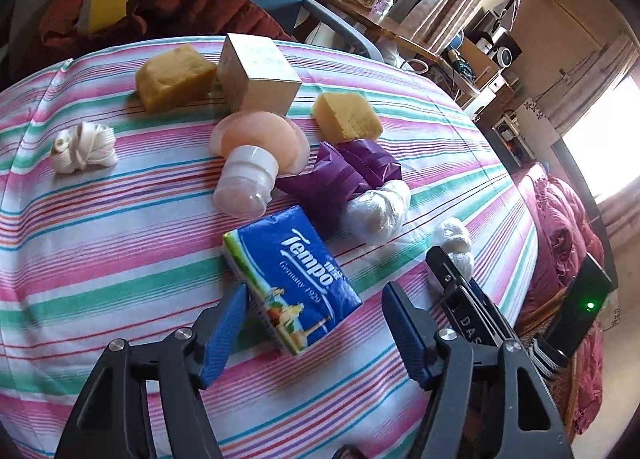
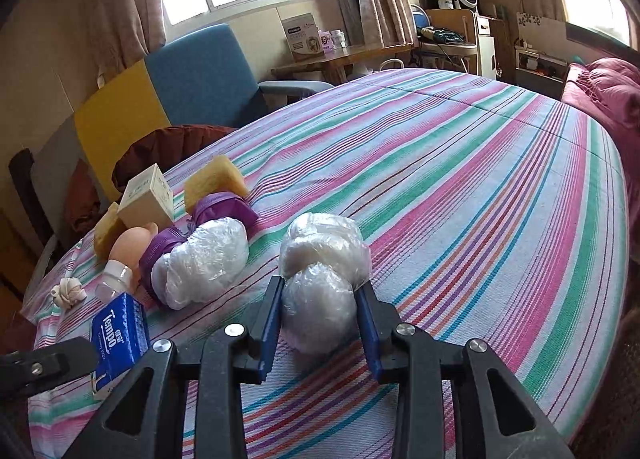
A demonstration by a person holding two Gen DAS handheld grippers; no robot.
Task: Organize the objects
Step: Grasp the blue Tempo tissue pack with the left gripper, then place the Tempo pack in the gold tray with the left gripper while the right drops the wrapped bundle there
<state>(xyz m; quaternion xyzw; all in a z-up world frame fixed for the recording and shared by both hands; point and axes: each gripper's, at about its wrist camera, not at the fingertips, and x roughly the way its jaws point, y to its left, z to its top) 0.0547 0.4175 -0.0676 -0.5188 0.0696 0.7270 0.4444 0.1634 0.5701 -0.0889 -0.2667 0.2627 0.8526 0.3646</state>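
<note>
My left gripper is open around a blue Tempo tissue pack lying on the striped cloth; its left pad is close to the pack, the right pad stands apart. My right gripper is shut on a clear knotted plastic bag bundle, which rests on the cloth. That bundle also shows in the left wrist view, with the right gripper's black finger on it. The tissue pack also shows in the right wrist view.
Behind the pack lie a pink bottle with a white cap, a purple bag, a second plastic bundle, two yellow sponges, a cream box and a white string knot. A blue chair stands behind the table.
</note>
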